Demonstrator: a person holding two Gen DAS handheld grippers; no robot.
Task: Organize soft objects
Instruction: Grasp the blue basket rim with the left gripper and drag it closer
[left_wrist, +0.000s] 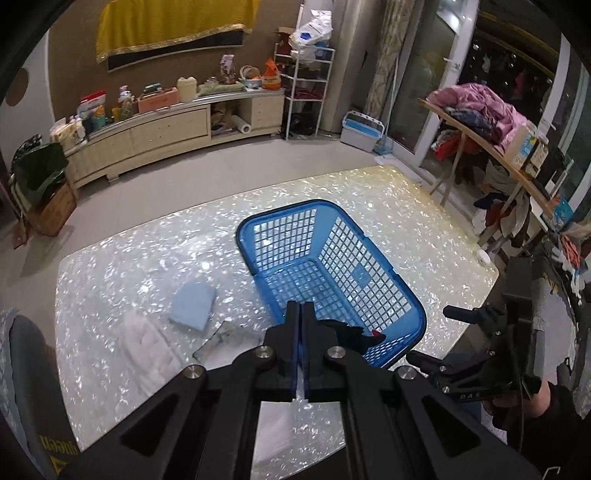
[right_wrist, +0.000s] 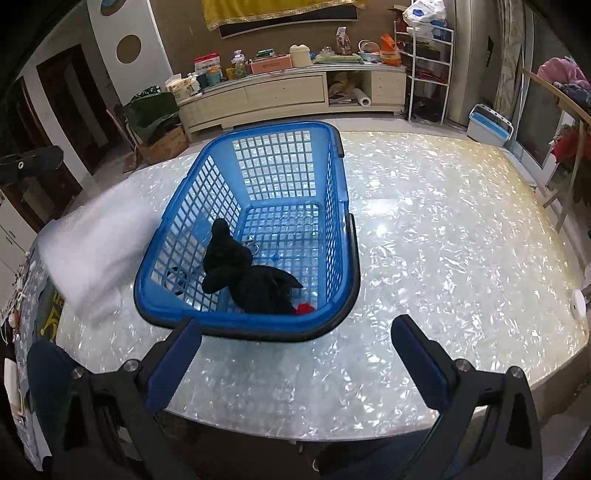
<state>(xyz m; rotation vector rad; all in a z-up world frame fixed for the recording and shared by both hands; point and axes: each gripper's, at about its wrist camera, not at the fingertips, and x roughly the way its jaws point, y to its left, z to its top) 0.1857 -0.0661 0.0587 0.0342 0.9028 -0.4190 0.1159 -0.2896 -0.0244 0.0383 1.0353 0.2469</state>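
Observation:
A blue lattice basket (left_wrist: 369, 258) (right_wrist: 334, 236) stands on the pearly table. A black soft toy (right_wrist: 251, 273) with a red patch lies in its near end; a bit of it shows in the left wrist view (left_wrist: 354, 334). My left gripper (left_wrist: 301, 314) is shut, with a thin pale cloth (left_wrist: 295, 413) hanging between its fingers; that cloth shows blurred to the left of the basket in the right wrist view (right_wrist: 96, 243). A light blue folded cloth (left_wrist: 194, 304) and a pinkish white one (left_wrist: 147, 343) lie on the table. My right gripper (right_wrist: 295, 325) is open and empty just before the basket's near rim.
A small grey cloth (left_wrist: 216, 341) lies near the left gripper. A white round object (right_wrist: 578, 304) sits at the table's right edge. A low cabinet (right_wrist: 291, 94) with clutter stands behind, and a side table with clothes (left_wrist: 487, 110) at the right.

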